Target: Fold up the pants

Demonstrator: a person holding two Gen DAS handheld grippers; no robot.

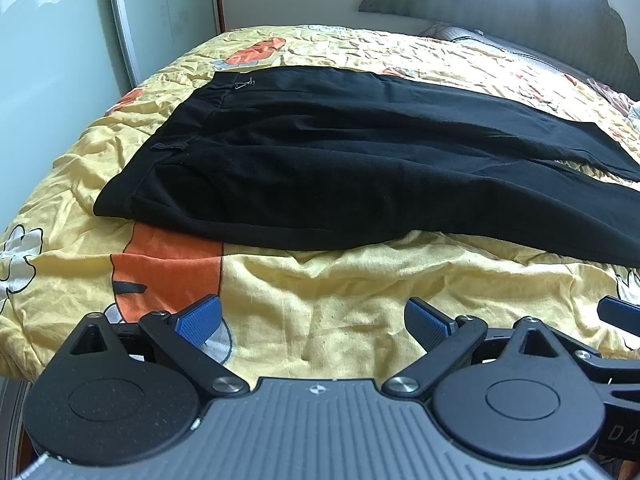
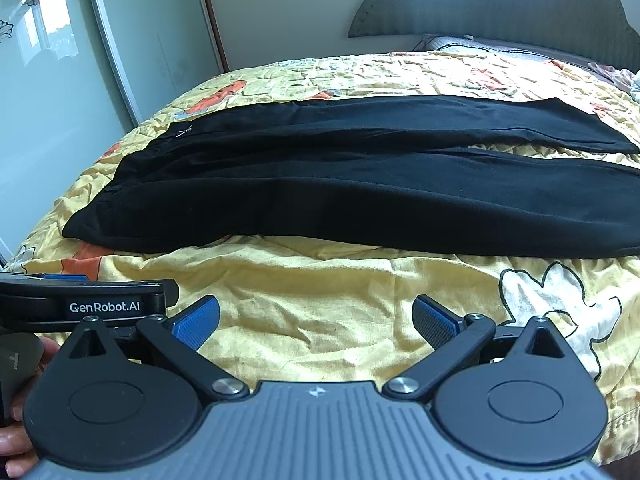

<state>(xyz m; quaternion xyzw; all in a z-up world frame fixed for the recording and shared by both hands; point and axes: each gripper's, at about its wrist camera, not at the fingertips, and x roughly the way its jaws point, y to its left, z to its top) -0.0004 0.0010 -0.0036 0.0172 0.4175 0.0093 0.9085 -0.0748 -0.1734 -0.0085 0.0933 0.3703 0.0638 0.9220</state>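
Fingers on both the left gripper (image 1: 313,322) and right gripper (image 2: 316,322) are spread wide, holding nothing, over the yellow bedspread (image 1: 320,280). Black pants (image 2: 340,184) lie flat at 12 o'clock with nothing in the way, headboard (image 2: 480,8) beyond.

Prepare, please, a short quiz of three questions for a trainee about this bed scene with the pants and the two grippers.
1. True or false: the left gripper is shut on the black pants.
2. Multiple choice: the pants' waistband lies toward A) the headboard, B) the wardrobe side, C) a pillow.
3. Fill in: the right gripper hovers over the ______ bedspread.

Key: 1 false, both grippers are open and apart from the pants; 2 B; 3 yellow.
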